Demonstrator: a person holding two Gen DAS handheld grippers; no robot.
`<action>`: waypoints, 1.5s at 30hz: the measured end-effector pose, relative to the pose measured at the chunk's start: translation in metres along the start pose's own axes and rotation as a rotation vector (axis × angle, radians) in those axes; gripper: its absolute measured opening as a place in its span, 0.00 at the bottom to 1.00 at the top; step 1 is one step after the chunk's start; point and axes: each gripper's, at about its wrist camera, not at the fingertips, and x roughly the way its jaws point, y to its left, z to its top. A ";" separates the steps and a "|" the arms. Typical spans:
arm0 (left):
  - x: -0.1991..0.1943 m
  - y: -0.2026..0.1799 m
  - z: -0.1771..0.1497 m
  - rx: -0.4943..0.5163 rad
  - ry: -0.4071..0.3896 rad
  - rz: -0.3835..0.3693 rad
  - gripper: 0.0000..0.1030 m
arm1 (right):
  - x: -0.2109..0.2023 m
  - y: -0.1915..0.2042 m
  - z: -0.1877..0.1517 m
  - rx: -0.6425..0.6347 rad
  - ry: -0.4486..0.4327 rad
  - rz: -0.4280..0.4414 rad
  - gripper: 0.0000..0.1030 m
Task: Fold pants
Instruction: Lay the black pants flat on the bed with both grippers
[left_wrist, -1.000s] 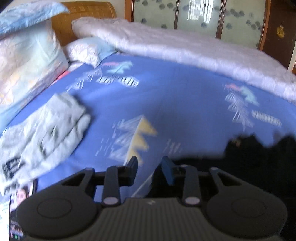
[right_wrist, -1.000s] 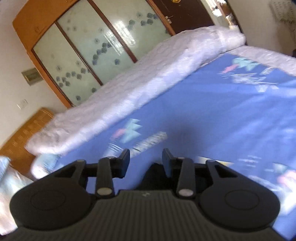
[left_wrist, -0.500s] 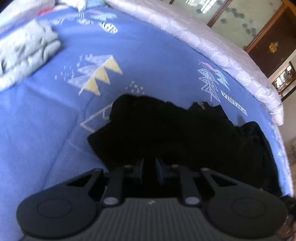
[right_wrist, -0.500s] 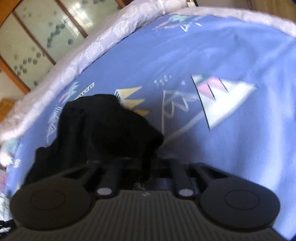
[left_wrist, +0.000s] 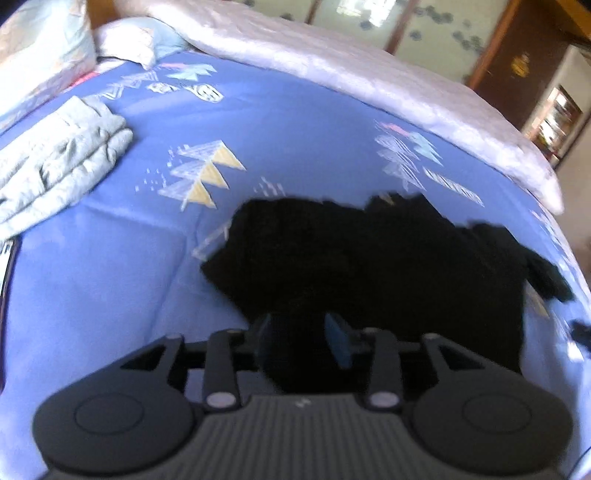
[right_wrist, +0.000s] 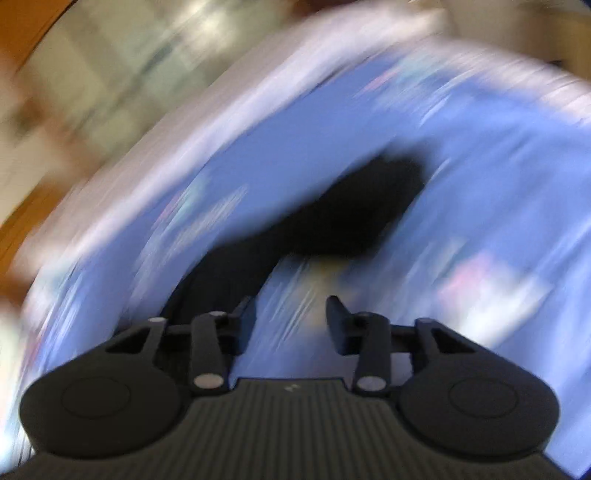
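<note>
The black pants (left_wrist: 369, 266) lie crumpled in a heap on the blue patterned bedsheet (left_wrist: 295, 129). My left gripper (left_wrist: 300, 323) hovers over the heap's near edge. Its jaws are opening, and black cloth shows in the gap, but the pads do not press on it. The right wrist view is heavily blurred. There my right gripper (right_wrist: 289, 303) is also opening, with only blue sheet (right_wrist: 277, 162) between its fingers. The pants (right_wrist: 362, 210) lie ahead of it and stretch down to its left.
A folded grey garment (left_wrist: 62, 166) lies on the sheet at the left. A rolled white quilt (left_wrist: 332, 70) runs along the far side, with pillows (left_wrist: 44, 51) at the far left. The bed's edge drops off at the right, and wardrobe doors stand behind.
Half a second ago both grippers were shut on the black pants. Both have since opened and let go, and the right one has swung away so the pants lie ahead of it.
</note>
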 end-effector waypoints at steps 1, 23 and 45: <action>-0.006 0.000 -0.006 0.005 0.013 -0.020 0.41 | 0.005 0.017 -0.019 -0.062 0.052 0.030 0.38; -0.023 -0.034 -0.081 0.121 0.106 0.023 0.16 | -0.153 0.038 -0.063 0.044 -0.441 -0.220 0.06; -0.032 -0.041 -0.084 0.134 0.125 0.039 0.17 | -0.054 0.008 -0.002 -0.229 -0.131 -0.174 0.63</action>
